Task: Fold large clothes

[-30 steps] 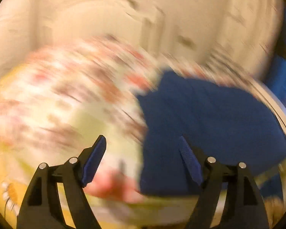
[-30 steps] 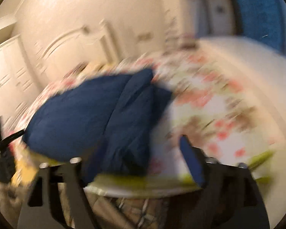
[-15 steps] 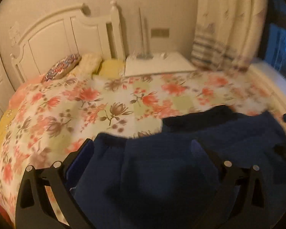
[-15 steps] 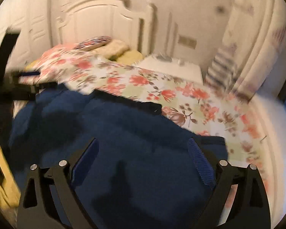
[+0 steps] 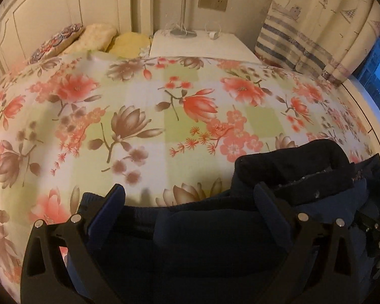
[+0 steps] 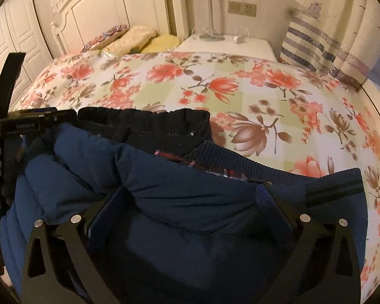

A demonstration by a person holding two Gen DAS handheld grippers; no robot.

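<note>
Right wrist view: navy jacket [image 6: 164, 202] fills lower frame on floral bedspread [image 6: 266, 96]; both grippers' [image 6: 190, 210] [image 5: 187, 205] jaws apart over it.

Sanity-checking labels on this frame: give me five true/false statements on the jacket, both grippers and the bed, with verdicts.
1. The padded navy-blue jacket lies on the floral bedspread. True.
2. The left gripper is shut on the jacket. False: its jaws stand wide open over the fabric.
3. The right gripper is open, fingers spread over the jacket. True.
4. The jacket's lining is plain white. False: a red-and-blue plaid lining shows at the collar.
5. The white bedside table stands between the pillows and the striped curtain. True.
</note>
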